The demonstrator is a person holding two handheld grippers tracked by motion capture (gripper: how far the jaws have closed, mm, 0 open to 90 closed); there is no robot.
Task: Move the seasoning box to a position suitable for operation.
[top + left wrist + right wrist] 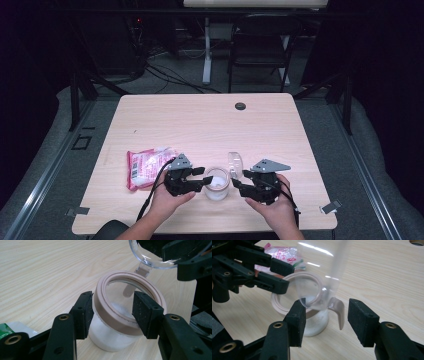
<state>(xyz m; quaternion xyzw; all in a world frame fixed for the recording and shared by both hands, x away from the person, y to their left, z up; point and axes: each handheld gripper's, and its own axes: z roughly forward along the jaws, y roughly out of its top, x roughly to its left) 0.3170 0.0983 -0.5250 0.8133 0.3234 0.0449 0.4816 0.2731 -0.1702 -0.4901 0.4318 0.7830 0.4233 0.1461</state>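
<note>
A small clear jar (217, 184) with white powder and a pinkish collar (105, 305) stands near the table's front edge. My left gripper (206, 180) is shut on the jar, its pads pressing the collar from both sides (112, 312). The jar's clear hinged lid (235, 164) stands flipped up at the right side (319, 272). A pinkish latch tab (338, 311) hangs below the lid. My right gripper (236, 180) stands open around the lid's lower edge and the tab (325, 320); its right pad is apart from them.
A pink and white plastic packet (147, 167) lies flat just left of my left hand. The light wooden table (200, 120) has a black grommet (240, 106) at its far side. A dark chair (260, 45) and cables are on the floor beyond.
</note>
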